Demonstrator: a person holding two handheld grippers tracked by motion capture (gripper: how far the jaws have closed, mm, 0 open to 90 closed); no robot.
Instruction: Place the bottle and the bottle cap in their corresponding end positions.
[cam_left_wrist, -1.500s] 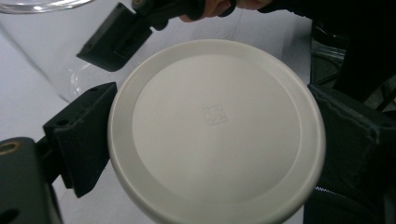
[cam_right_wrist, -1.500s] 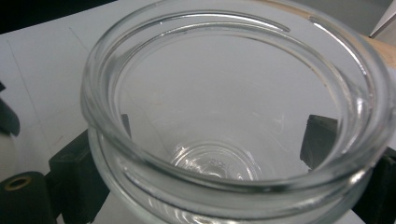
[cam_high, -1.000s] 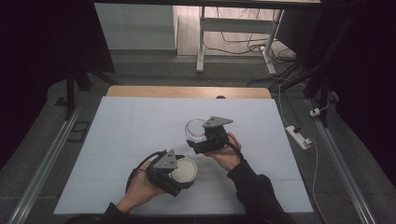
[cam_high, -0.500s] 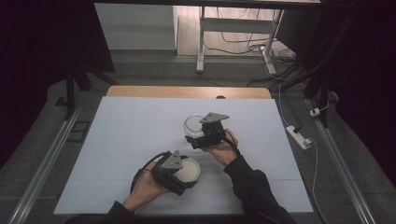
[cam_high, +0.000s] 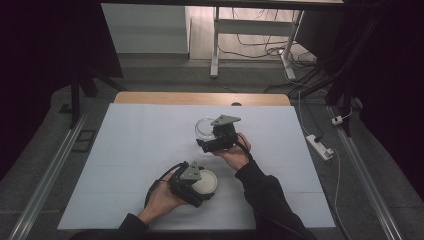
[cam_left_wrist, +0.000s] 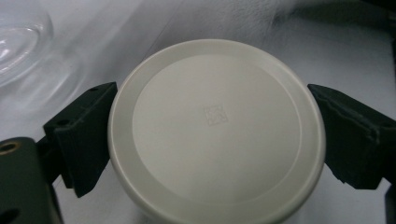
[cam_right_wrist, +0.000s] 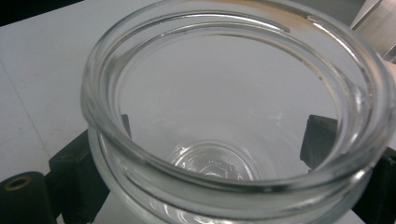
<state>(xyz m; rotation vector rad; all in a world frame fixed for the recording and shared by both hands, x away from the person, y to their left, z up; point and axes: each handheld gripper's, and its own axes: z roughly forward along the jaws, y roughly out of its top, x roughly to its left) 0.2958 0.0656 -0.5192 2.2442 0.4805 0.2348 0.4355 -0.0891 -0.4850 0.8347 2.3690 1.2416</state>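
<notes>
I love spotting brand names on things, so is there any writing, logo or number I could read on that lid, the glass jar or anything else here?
Round cream plastic lid: a small square embossed mark at its centre, too faint to read as letters.
Clear glass jar: raised marks on its base, too blurred to read.
White table cover, left gripper and right gripper: no text that can be made out.

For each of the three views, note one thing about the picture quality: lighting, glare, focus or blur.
High view: the white table is evenly lit while the surroundings fall into near black. Left gripper view: the cream lid is fairly sharp with soft, glare-free light; the glass at the top left corner is blurred. Right gripper view: the glass jar shows bright reflections along its rim, and its near edge is soft.
</notes>
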